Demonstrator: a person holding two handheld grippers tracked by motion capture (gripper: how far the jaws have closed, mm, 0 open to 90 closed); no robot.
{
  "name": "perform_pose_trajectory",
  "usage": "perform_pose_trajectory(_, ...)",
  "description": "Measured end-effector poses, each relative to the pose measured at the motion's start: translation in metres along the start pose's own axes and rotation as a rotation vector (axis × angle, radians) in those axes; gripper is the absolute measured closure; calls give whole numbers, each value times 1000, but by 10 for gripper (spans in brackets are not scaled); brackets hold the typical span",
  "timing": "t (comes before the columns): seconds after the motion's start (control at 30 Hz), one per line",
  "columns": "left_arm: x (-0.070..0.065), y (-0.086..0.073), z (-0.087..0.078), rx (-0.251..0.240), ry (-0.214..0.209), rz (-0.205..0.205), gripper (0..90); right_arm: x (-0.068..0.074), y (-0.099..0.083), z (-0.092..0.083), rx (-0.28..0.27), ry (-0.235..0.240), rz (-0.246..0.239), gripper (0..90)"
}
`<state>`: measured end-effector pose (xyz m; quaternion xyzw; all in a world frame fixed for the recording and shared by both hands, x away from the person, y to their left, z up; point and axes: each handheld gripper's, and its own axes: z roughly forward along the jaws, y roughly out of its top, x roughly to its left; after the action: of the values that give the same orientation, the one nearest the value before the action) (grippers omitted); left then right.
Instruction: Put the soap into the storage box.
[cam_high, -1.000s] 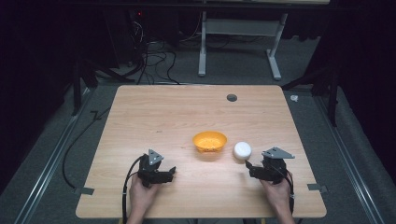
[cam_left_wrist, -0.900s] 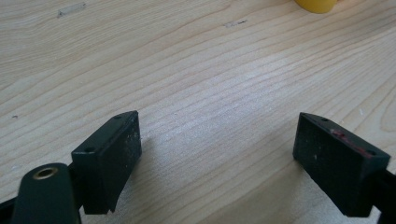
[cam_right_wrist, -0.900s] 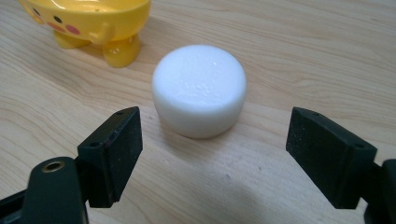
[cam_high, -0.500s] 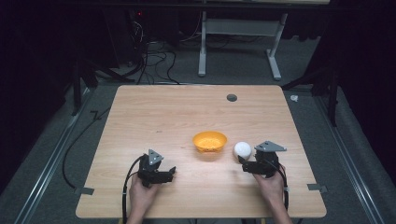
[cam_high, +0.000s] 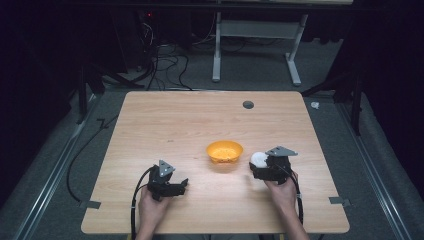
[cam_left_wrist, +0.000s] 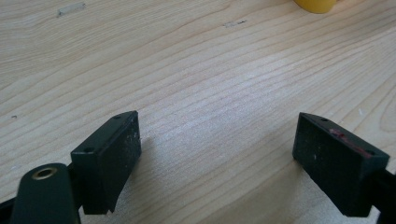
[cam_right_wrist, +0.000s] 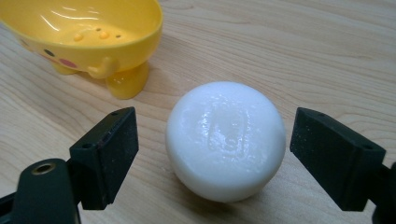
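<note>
Soap (cam_right_wrist: 226, 140) sits between your right hand-held gripper's (cam_right_wrist: 212, 154) jaws, just opened wide, gripping nothing; squeezing off-centre could squirt it toward ten o'clock, into the yellow dish (cam_right_wrist: 88, 32).

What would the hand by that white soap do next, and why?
Probably slide the right tool a little further forward and then close it. Its jaws have just been opening and stand wide on either side of the soap without touching it, and the soap lies on the table beside the yellow dish.
</note>
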<state>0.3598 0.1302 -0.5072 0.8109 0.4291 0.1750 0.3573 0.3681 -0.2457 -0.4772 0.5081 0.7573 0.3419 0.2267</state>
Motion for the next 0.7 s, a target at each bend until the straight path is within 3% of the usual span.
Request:
perform_pose_trajectory(0.5,0,0,0,1,-1,0,157,-2,-1,20,61,-2,9,158)
perform_pose_trajectory(0.7,0,0,0,1,-1,0,157,-4,-3,24,81,2,14,201)
